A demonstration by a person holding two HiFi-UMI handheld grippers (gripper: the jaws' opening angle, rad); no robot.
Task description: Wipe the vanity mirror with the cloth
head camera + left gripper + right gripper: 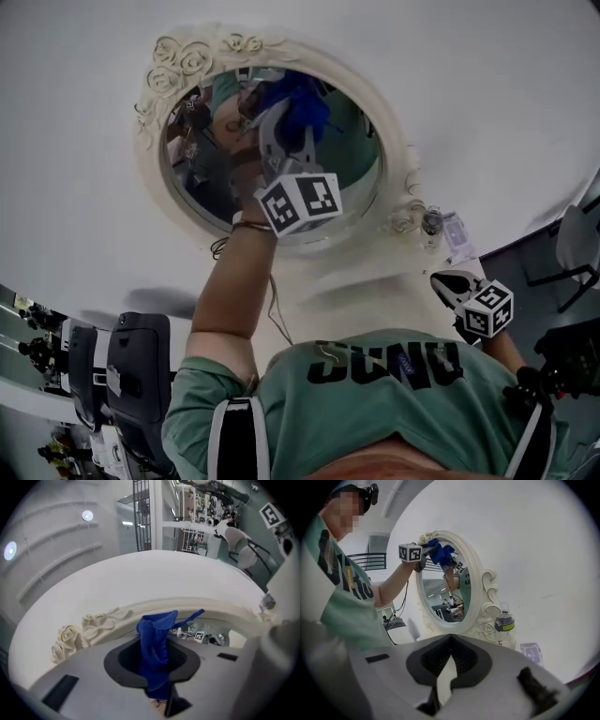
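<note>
Left jaws clamping cloth (pixel 157 639), at mirror (pixel 354 176) rim

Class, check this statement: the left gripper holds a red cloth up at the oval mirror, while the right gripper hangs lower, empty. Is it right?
Not quite. The cloth is blue, not red; the left gripper view shows it clamped in the left gripper. The rest stands: it is up at the oval mirror, and the right gripper is lower, shut and empty.

lab-like room: cluttered equipment racks (pixel 206 498) (white chair (pixel 241 548) too)
</note>
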